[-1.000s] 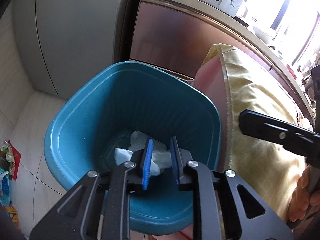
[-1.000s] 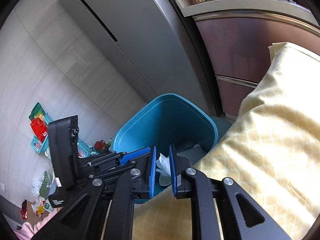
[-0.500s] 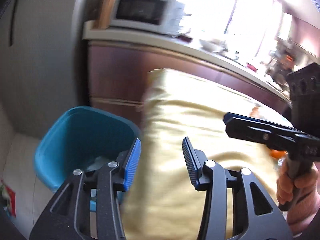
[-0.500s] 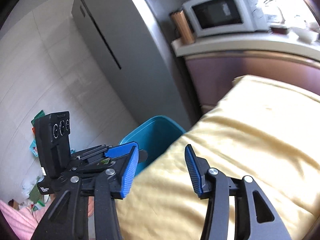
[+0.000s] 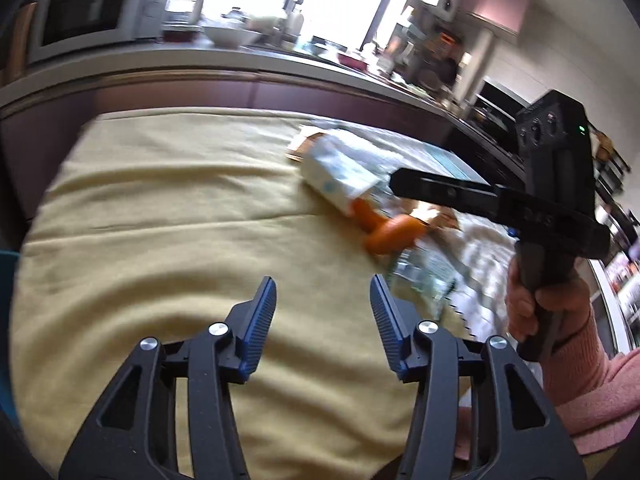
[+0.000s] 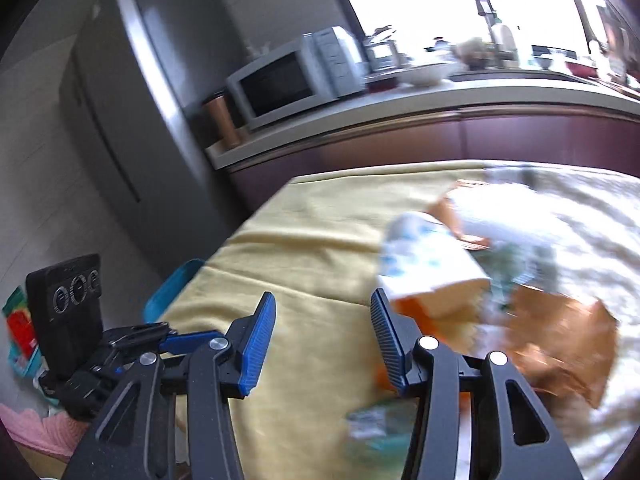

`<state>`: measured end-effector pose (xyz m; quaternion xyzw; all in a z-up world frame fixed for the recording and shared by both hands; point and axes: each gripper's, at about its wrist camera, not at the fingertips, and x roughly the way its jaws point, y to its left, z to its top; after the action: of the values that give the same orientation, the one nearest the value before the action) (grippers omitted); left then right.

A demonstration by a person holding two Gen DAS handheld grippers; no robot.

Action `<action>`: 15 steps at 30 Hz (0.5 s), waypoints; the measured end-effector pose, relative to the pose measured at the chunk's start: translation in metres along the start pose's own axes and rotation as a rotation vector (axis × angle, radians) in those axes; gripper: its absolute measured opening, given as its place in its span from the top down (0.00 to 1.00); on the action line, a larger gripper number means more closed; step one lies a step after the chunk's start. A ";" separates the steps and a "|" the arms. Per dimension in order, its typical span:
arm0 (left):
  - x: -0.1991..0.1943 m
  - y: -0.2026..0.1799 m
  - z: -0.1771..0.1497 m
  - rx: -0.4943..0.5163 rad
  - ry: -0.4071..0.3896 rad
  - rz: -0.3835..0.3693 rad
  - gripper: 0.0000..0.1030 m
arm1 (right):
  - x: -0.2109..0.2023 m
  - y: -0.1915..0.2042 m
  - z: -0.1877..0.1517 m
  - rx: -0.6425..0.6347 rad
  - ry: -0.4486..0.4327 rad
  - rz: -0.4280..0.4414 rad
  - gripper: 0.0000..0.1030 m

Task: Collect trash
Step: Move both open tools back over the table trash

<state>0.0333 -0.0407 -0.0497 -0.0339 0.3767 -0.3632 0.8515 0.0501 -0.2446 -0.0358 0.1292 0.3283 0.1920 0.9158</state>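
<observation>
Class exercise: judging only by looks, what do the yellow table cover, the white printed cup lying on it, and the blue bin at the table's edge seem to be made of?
Yellow table cover: apparently woven cloth, matte; it shows soft creases and folds.
White printed cup: probably paper, matte, with printed spots; blur leaves it uncertain.
Blue bin: likely moulded plastic, smooth with a slight sheen; only its rim shows.

pale yellow tablecloth (image 5: 168,208), orange wrapper (image 5: 394,232), teal bin (image 6: 170,290), blue-padded black left gripper (image 5: 323,312).

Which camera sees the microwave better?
The right wrist view: the microwave shows whole, door and control side, on the counter beside the fridge. The left wrist view crops it at the top-left corner.
</observation>
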 end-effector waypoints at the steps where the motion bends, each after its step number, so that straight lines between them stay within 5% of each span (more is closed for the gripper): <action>1: 0.009 -0.009 -0.001 0.011 0.014 -0.024 0.47 | -0.005 -0.012 -0.003 0.022 -0.003 -0.021 0.54; 8: 0.054 -0.047 0.001 0.060 0.085 -0.105 0.43 | -0.017 -0.066 -0.022 0.128 0.003 -0.081 0.49; 15: 0.080 -0.068 0.006 0.095 0.135 -0.106 0.41 | -0.007 -0.081 -0.031 0.159 0.031 -0.076 0.45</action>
<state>0.0333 -0.1437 -0.0725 0.0111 0.4135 -0.4266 0.8043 0.0466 -0.3163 -0.0844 0.1862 0.3613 0.1325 0.9040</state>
